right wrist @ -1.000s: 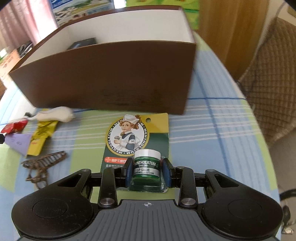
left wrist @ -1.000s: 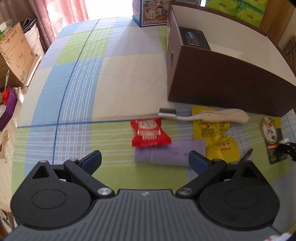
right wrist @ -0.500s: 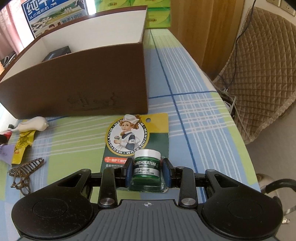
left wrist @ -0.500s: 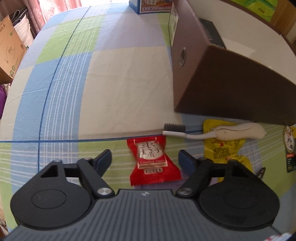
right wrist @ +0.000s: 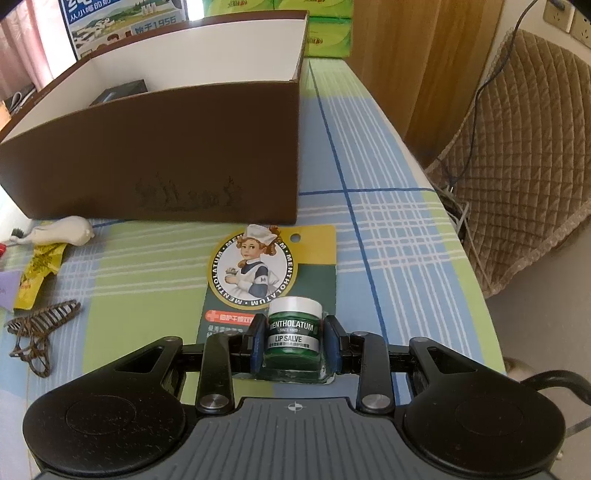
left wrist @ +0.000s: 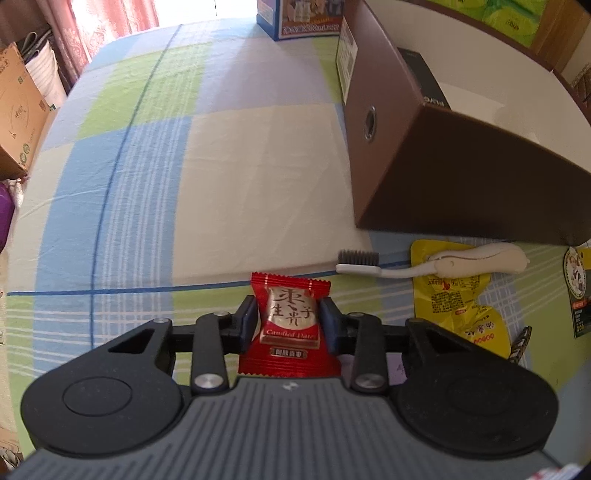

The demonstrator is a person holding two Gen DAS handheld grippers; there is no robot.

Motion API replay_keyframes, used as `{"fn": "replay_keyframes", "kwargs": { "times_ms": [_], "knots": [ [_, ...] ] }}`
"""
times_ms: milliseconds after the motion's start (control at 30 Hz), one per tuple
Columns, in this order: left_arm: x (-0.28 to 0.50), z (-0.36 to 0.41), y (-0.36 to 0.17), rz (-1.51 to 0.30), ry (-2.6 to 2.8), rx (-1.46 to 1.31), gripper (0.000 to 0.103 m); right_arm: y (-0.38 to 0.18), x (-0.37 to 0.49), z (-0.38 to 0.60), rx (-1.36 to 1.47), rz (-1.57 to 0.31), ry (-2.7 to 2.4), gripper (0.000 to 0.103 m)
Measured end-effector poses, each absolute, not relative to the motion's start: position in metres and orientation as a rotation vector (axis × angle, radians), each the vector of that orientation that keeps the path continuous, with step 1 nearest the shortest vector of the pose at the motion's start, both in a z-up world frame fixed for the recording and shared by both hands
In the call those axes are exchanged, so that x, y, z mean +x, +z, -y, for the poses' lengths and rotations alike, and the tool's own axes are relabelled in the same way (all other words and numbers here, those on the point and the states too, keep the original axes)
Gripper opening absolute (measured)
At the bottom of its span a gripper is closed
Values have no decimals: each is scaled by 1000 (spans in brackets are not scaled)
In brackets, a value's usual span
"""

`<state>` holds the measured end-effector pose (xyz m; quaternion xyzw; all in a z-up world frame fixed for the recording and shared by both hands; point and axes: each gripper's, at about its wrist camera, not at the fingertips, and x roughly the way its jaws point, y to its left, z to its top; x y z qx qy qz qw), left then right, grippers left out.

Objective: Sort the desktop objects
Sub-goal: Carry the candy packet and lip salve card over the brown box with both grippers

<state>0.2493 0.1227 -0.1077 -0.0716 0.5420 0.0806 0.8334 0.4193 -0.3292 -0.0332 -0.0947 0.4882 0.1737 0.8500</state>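
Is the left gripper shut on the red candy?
Shut. Both pads of the left gripper press the sides of the red candy packet.

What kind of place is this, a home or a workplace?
Most likely a room in a home. The table wears a checked cloth, pink curtains hang by a bright window, and a quilted chair stands beside it. Household things such as a toothbrush lie near a brown box.

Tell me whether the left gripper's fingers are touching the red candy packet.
Touching. The left wrist view shows both blue pads pressed against the sides of the red candy packet, pinching its wrapper inward with no gap inside the left gripper.
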Motion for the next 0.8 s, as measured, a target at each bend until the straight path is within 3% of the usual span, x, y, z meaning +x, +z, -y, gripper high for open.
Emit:
{"fn": "replay_keyframes", "kwargs": {
  "times_ms": [800],
  "knots": [
    [192, -76, -21, -962, 92, -180, 31, 38, 376, 347, -90, -951, 478, 30]
  ]
}}
